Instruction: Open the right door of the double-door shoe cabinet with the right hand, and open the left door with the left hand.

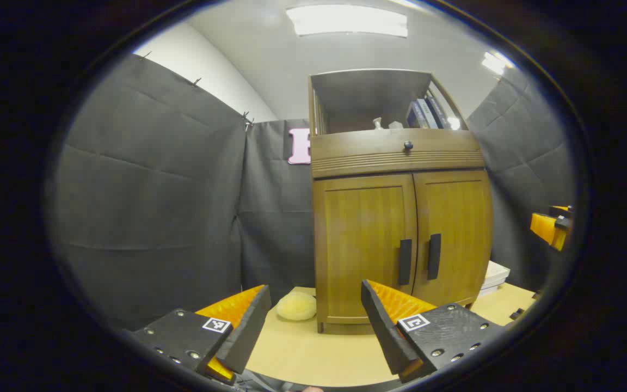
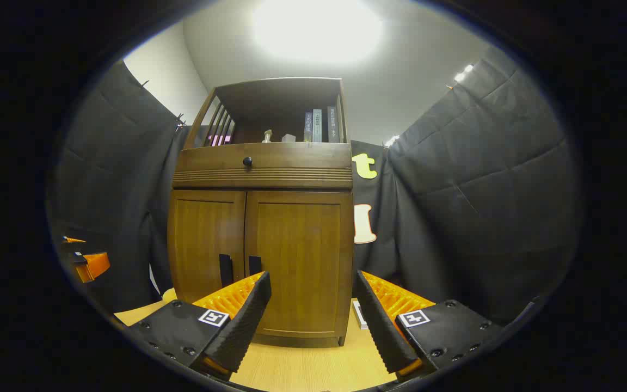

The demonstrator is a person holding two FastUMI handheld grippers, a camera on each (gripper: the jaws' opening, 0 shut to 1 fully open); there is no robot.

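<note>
Cabinet at the table's far edge: we find both doors shut, handles untouched. Left gripper and right gripper gape empty, well short. Both openings remain, we judge.

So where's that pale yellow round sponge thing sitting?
In the left gripper view, the pale yellow round sponge lies on the light wooden tabletop, just left of the brown wooden cabinet's base.

No legible text; book spines too small to read.
</note>
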